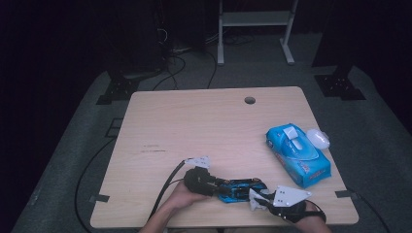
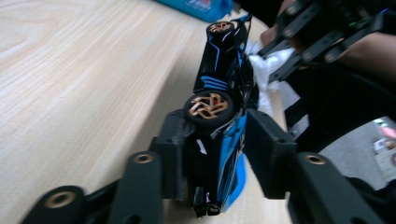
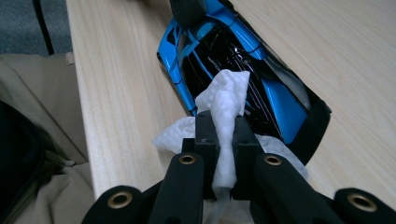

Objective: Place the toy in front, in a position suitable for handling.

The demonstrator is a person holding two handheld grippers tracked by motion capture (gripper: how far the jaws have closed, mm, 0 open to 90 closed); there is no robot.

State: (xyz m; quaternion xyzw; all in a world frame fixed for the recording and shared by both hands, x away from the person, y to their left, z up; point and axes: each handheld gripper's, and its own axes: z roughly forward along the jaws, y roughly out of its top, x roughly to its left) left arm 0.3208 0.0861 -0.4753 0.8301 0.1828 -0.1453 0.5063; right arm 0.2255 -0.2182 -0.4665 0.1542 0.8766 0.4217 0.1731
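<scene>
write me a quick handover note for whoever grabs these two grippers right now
Left gripper: shut on the toy car, which is tipped on its side so a copper-spoked wheel faces that gripper's camera; the pads clamp the car's body.
Right gripper: shut on a white wipe, whose free end lies on the car's blue and black bodywork.
Things: the car sits at the near edge of the table, between the two grippers. The blue wipe pack lies to the right, flap open.
Done: wipe taken, car gripped.
Left: probably rubbing the wipe over the body; how much is already wiped I cannot tell.
</scene>
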